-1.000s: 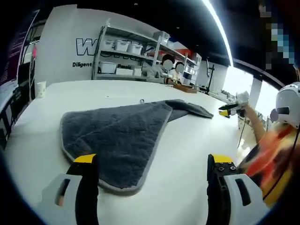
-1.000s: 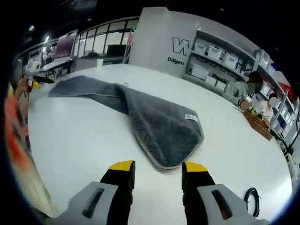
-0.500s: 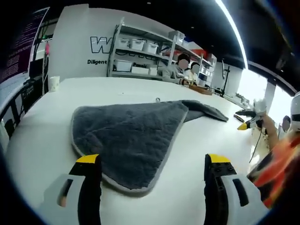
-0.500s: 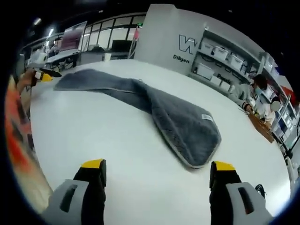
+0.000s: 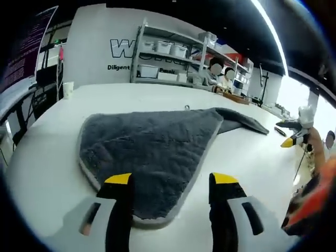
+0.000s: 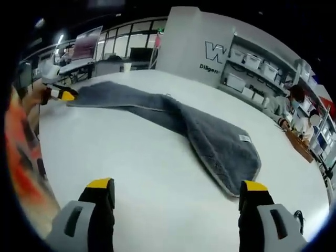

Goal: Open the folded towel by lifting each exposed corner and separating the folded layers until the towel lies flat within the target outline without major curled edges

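towel point(image 5: 152, 147) lies on white counter point(image 6: 131, 168), part folded. left gripper point(image 5: 171, 181) jaws part closed, straddling its near corner, not clamped. right gripper point(image 6: 177, 185) jaws wide apart, near the towel's other end.

A ceiling light strip point(image 5: 270, 31) is glaring at upper right of the left gripper view, brightening the white worktop point(image 5: 52, 152); fisheye edges are bending and blurring.

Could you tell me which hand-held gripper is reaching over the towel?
The left hand-held gripper: its jaws straddle the towel's near corner; the right one's rise over bare table.
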